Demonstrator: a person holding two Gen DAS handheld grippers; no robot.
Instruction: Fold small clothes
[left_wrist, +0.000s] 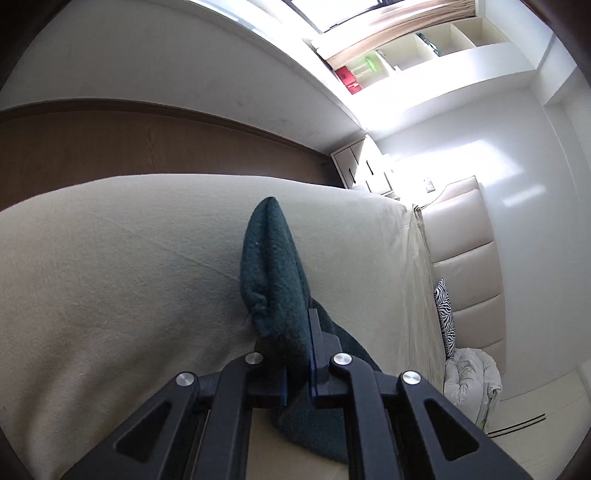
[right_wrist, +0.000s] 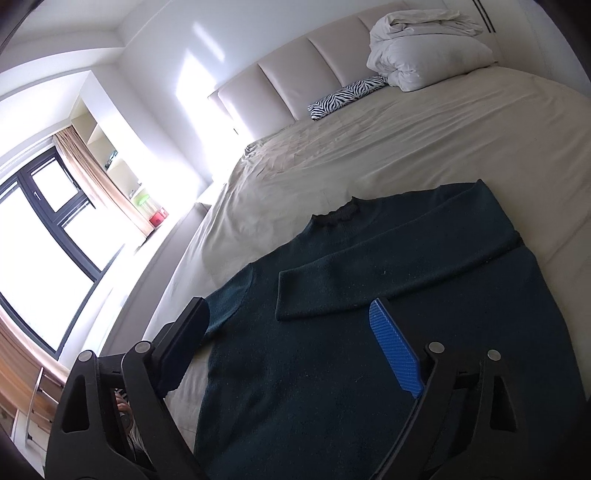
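Observation:
A dark green sweater (right_wrist: 332, 350) lies flat on the beige bed sheet (right_wrist: 406, 147), its collar pointing to the headboard and one sleeve (right_wrist: 388, 266) folded across the chest. My right gripper (right_wrist: 286, 306) hovers open over the sweater's lower chest, with the sleeve cuff just ahead of it and nothing pinched. In the left wrist view my left gripper (left_wrist: 291, 332) is shut on a bunched part of the sweater (left_wrist: 271, 266). That fabric stands up in a tall fold above the jaws. More of it hangs below them. Which part of the garment this is I cannot tell.
A padded cream headboard (right_wrist: 288, 66) runs along the far side of the bed. A zebra-print pillow (right_wrist: 347, 96) and a bundled white duvet (right_wrist: 424, 48) lie against it. A dark-framed window (right_wrist: 40, 229), a curtain and wall shelves stand to the left.

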